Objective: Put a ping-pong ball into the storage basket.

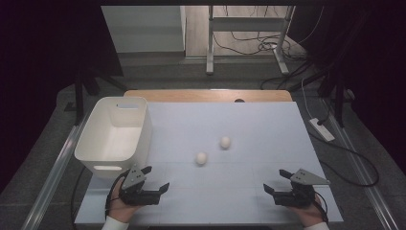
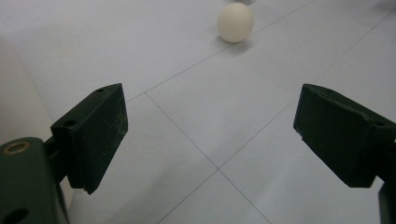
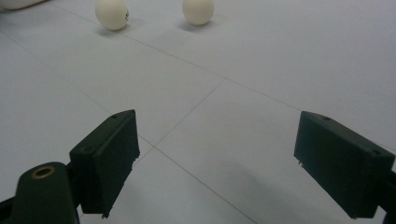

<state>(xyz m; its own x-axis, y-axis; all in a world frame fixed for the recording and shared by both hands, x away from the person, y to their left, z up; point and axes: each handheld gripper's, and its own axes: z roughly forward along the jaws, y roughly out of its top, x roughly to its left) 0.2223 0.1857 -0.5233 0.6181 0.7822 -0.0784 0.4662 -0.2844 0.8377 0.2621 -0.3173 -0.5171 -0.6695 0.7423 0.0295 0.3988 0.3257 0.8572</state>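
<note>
Two white balls lie on the pale table sheet: the nearer ball and the farther ball. My left gripper rests near the front left, open, jaws empty, pointing toward the nearer ball a good way ahead. Near the front right my right gripper stands open with nothing between its jaws. In the right gripper view both balls sit far ahead, the nearer ball at left and the farther ball to its right. A white plastic bin stands at the left, nothing visible inside.
The bin's near wall sits close to the left jaw of my left gripper. Beyond the table's wooden far edge are a desk frame and cables on the floor. A power strip lies off the table's right side.
</note>
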